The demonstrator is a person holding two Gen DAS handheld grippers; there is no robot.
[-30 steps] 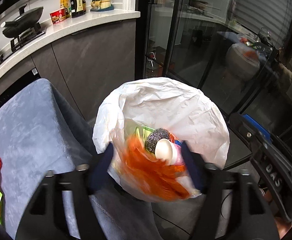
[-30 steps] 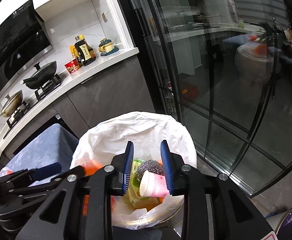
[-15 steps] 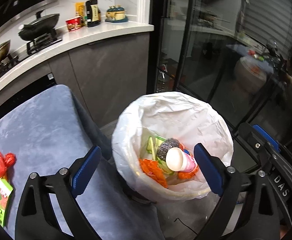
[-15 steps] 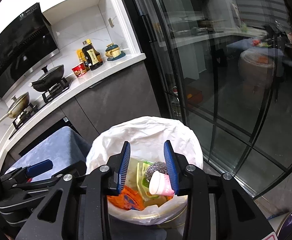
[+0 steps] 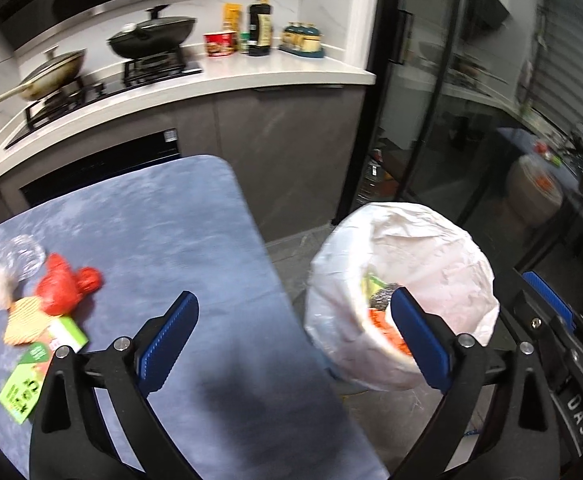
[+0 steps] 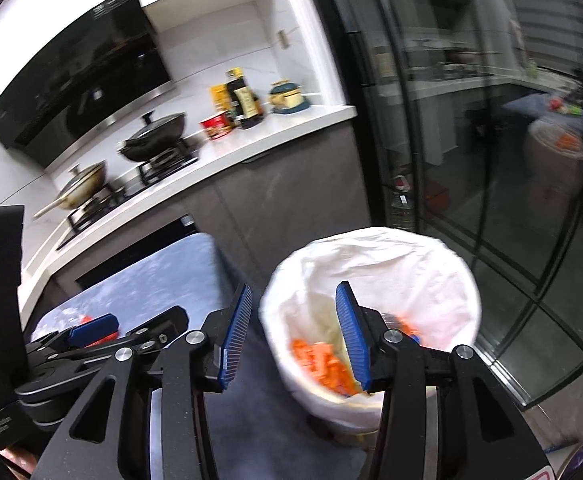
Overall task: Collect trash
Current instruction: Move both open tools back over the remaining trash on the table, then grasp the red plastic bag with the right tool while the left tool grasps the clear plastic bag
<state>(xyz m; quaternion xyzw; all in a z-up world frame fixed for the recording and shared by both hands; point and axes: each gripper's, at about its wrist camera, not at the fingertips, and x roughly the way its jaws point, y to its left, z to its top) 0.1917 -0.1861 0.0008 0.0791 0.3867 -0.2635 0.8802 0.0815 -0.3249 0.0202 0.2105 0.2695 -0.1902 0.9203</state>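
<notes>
Both claws have swung left, away from the bin (image 5: 403, 300), toward the blue tabletop (image 5: 163, 236). The bin holds orange scraps (image 6: 323, 364). Left claw (image 5: 291, 340) wide, empty; right claw (image 6: 291, 336) opening, empty. Red wrapper (image 5: 65, 286) lies on the tabletop.

1. Trash bin (image 5: 401, 292): contents mostly hidden behind its white liner and the left gripper's (image 5: 291, 344) right finger (image 5: 419, 344); only orange and green scraps show
2. Green packet (image 5: 23, 384): print blurred, unreadable
3. Clear wrapper (image 5: 7, 268): smeared, shape uncertain
4. Counter bottles (image 6: 241, 100): labels too small to read
5. Table (image 6: 163, 280): near part covered by the gripper bodies
6. Glass-door reflections (image 6: 559, 148): dim, indistinct
</notes>
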